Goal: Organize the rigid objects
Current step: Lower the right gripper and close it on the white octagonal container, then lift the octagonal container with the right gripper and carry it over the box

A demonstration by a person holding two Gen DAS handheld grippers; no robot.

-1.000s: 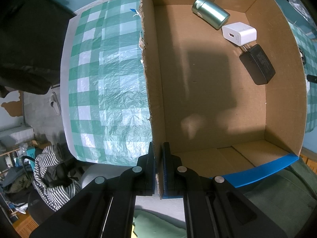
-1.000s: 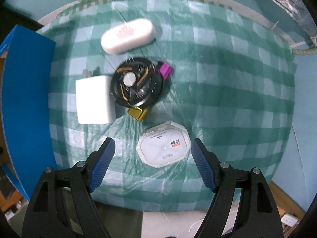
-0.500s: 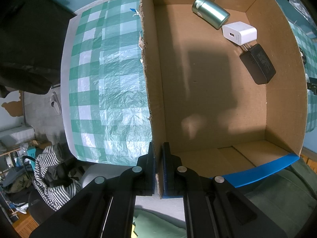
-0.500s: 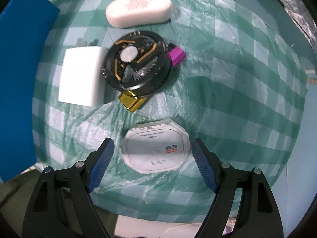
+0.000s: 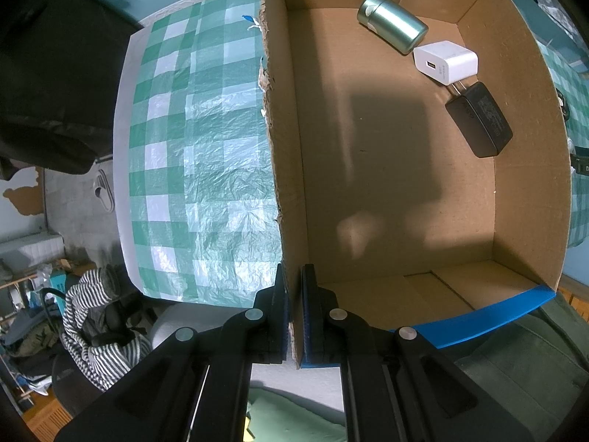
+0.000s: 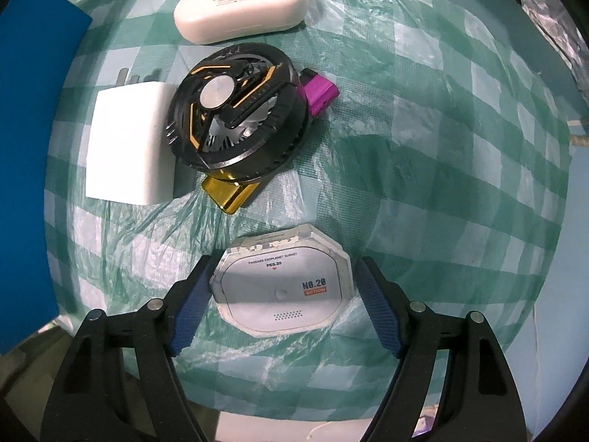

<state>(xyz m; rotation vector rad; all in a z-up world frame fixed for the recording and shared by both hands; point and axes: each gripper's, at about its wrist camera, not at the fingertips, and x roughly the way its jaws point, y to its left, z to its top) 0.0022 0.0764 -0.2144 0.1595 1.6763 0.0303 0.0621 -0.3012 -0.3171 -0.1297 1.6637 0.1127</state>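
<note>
Left gripper [image 5: 293, 313]: jaws closed on the near wall of the cardboard box [image 5: 283, 169], one blue pad outside, one inside; box interior mostly bare floor on the near side, contents gathered toward the far right corner; black adapter [image 5: 478, 123] nearest of these, long axis running diagonally away toward the white USB charger [image 5: 445, 60], whose prongs point at the adapter and touch it; green metal canister [image 5: 392, 33] lying on its side beyond the charger, long axis diagonal, just beside it. Right gripper [image 6: 281, 311]: jaws spread wide, one pad on either side of the octagonal white case [image 6: 281, 289], neither pad clearly touching it; case lies flat on the green checked tablecloth [image 6: 441, 169], long axis across the jaws, printed text upright to the camera; beyond the case, the round black fan [image 6: 237, 105] with gold clip toward the case and purple plug on its right; white power brick [image 6: 127, 145] touching the fan's left side, prongs pointing away; white oval case [image 6: 241, 7] farthest, long axis crosswise; open cloth right of the fan; blue box wall [image 6: 27, 169] left of the brick.
</note>
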